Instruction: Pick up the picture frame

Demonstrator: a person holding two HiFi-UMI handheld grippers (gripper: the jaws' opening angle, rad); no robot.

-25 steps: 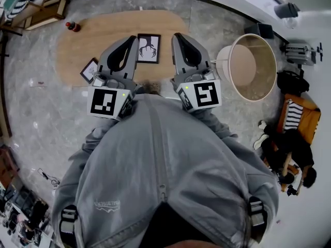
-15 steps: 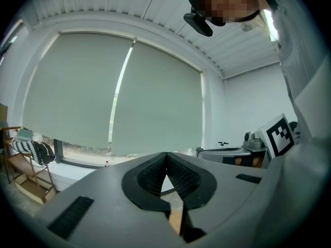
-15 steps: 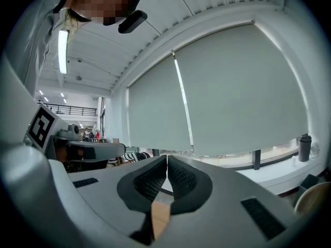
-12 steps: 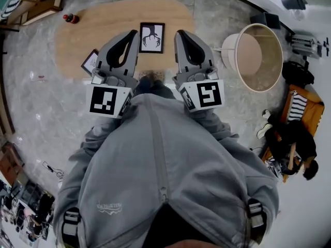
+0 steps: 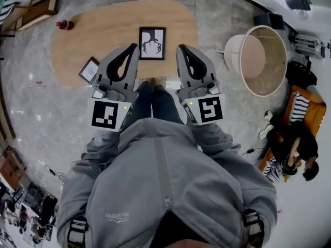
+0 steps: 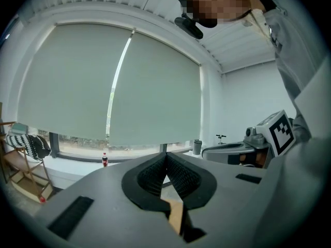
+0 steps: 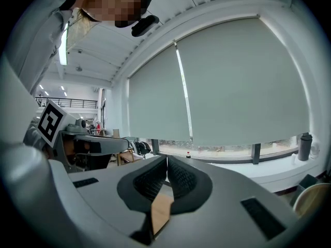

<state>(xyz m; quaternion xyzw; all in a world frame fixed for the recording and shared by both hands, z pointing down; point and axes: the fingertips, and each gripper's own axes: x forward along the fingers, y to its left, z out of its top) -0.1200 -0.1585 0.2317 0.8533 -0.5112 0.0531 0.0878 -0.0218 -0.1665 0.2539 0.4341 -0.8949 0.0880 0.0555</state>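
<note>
Two grippers hung side by side at the near edge of the table (image 5: pixel 98 30), both pointing away from the person. On the left gripper (image 5: pixel 134 46) the jaws were pressed together with nothing between them (its own view showed the ribbed pads meeting in one thin line). The right gripper (image 5: pixel 179 47) was the same, closed on nothing.

From the head view, the frame (image 5: pixel 152 43) lay flat on the wooden table near that edge. It was black, with a dark antler-like drawing on white. It sat in the gap between the two tips and a little beyond them, and neither gripper touched it. How high the tips hung above it could not be told.

A small frame (image 5: pixel 89 70) lay at the table's left edge, well apart from the first. A bottle (image 5: pixel 64 24) with a red cap stood at the far left end. To the right of the table, on the floor, stood a round tub (image 5: pixel 258 60). Both gripper views looked roughly level at a wide window covered by a pale blind (image 6: pixel 103 87).
</note>
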